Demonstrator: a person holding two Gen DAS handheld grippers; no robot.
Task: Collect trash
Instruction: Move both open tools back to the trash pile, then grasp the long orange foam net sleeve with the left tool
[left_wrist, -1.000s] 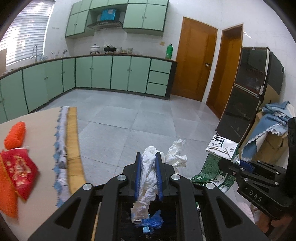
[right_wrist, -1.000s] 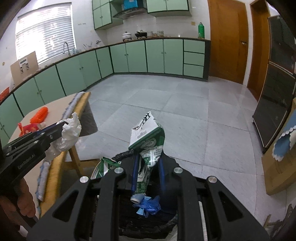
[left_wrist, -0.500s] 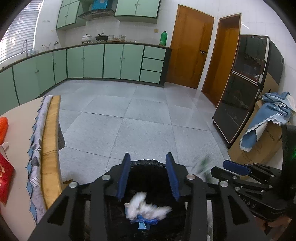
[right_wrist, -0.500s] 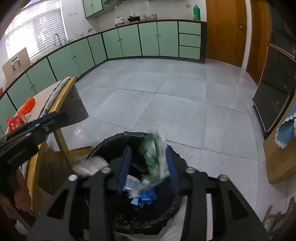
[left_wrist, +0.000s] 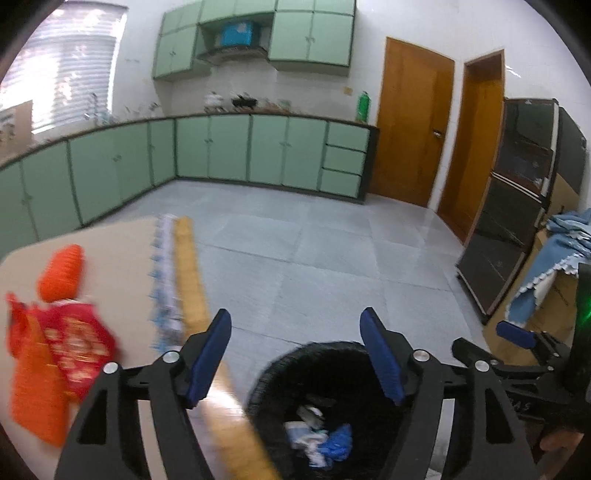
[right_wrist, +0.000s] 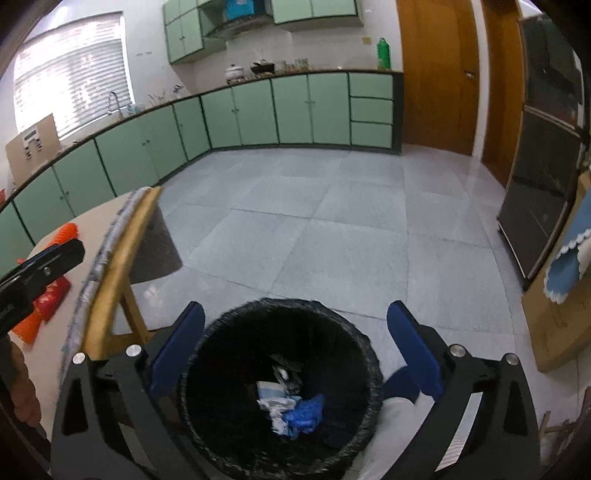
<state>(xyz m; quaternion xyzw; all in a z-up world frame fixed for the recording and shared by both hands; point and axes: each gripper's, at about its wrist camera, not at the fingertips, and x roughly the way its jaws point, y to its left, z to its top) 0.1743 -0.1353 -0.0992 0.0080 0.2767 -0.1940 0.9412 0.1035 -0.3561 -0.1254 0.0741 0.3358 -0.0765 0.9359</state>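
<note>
Right wrist view looks straight down into a black-lined trash bin (right_wrist: 207, 354) on the floor, framed between the spread blue pads of the right gripper (right_wrist: 295, 325), which holds nothing. At the bottom of the bin lies a small heap of trash (right_wrist: 291, 406): white crumpled paper, a blue scrap and a darker wrapper. Left of the bin stands the desk (right_wrist: 122, 251), its wooden edge and fringed cloth running away from the camera, with the left gripper's black tip over its near corner. In the left wrist view, the left gripper (left_wrist: 295, 332) is likewise spread wide and empty, hovering above the gap between the desk's edge and the bin (left_wrist: 273, 373), where the same trash (left_wrist: 317, 439) shows, blurred. On the desk (left_wrist: 118, 251), a red packet (left_wrist: 74, 343) lies near the front and an orange ridged item (left_wrist: 61, 273) just behind it. Farther off, grey floor tiles (right_wrist: 351, 221) reach green cabinets (right_wrist: 295, 110) and wooden doors (left_wrist: 410, 122).
</note>
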